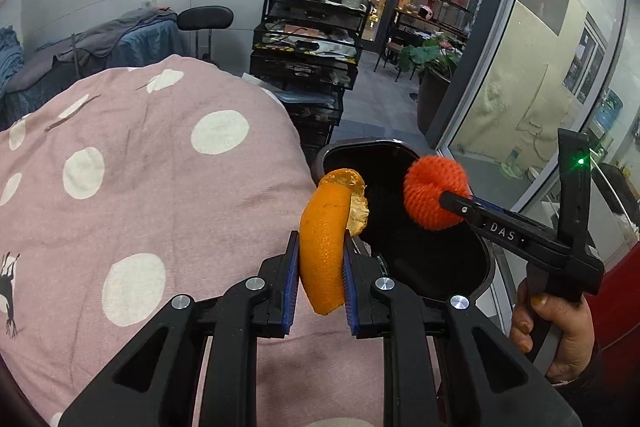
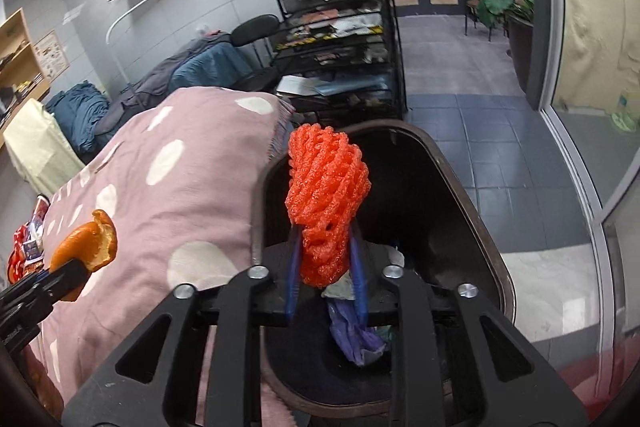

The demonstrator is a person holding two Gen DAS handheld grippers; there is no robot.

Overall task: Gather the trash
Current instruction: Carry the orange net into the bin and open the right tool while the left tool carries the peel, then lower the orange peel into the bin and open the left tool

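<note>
The left hand-held gripper (image 1: 320,277), black plastic with ribbed blue pads, is clamped on a curved strip of orange peel (image 1: 325,247), glossy and dimpled outside, pale and ragged inside, held just left of the trash bin (image 1: 486,269). The right hand-held gripper (image 2: 325,267) has its blue pads around a bunched orange-red foam fruit net (image 2: 326,195), a spongy open mesh; its jaws stand partly apart, and whether they still pinch the net I cannot tell. The net hangs directly over the bin's dark oval mouth, crumpled purple and white scraps (image 2: 360,331) inside. Left of the bin lies a soft pink fabric cover (image 1: 140,195) with cream dots.
</note>
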